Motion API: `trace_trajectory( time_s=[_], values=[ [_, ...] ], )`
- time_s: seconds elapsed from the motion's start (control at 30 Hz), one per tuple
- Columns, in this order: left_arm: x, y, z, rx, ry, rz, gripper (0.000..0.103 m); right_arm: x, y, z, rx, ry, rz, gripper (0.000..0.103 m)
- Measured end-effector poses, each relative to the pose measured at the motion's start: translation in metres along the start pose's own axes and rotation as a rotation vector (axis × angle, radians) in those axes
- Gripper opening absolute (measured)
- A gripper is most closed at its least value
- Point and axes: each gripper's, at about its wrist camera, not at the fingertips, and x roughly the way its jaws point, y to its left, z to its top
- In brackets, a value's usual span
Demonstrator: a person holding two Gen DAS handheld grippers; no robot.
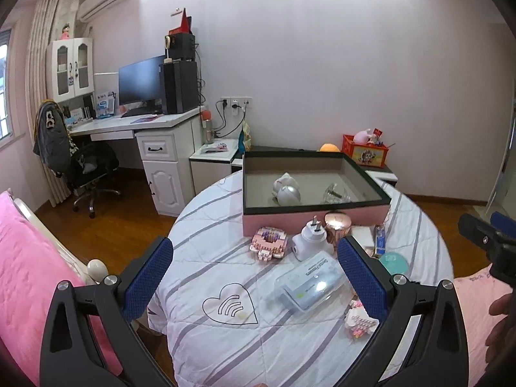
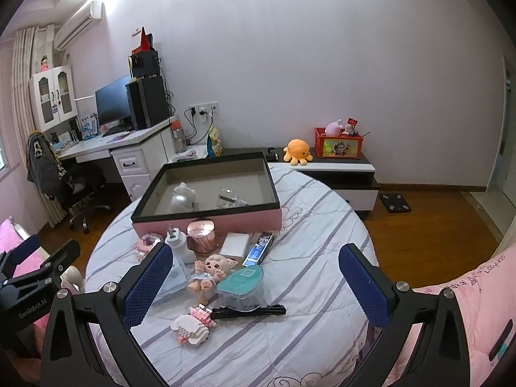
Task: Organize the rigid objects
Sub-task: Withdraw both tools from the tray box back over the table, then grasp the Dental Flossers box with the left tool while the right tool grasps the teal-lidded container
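A pink box with a black rim (image 1: pixel 322 217) (image 2: pixel 206 222) stands at the far side of the striped bedspread; a white toy (image 1: pixel 285 190) and a clear glass knob (image 1: pixel 337 193) lie inside. In front of it lie a pink brick model (image 1: pixel 269 242), a white plug (image 1: pixel 311 240), a copper jar (image 2: pixel 201 235), a clear case (image 1: pixel 309 282), a doll (image 2: pixel 211 272), a teal case (image 2: pixel 240 282), a black hair clip (image 2: pixel 248 311) and a pink-white brick toy (image 2: pixel 193 322). My left gripper (image 1: pixel 254 277) and right gripper (image 2: pixel 254 285) are both open and empty above the spread.
A white desk with monitor (image 1: pixel 140 80) and a chair (image 1: pixel 80 164) stand at the left. A low cabinet (image 2: pixel 335 167) holds an orange plush (image 2: pixel 297 151) and a red box (image 2: pixel 338 143). Pink bedding (image 1: pixel 29 274) lies at both sides.
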Motion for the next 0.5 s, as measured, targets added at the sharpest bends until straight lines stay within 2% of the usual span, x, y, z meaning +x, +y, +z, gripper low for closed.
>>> trace_trajectory(
  time_s=[0.37,0.5],
  values=[
    [0.074,-0.031,-0.037,0.106,0.180,-0.045,0.103,0.072,-0.012,-0.035,0.027,0.243,0.059,0.103],
    [0.095,-0.036,-0.046,0.121,0.227,-0.073,0.103,0.093,-0.010,-0.044,0.006,0.294,0.075,0.103]
  ],
)
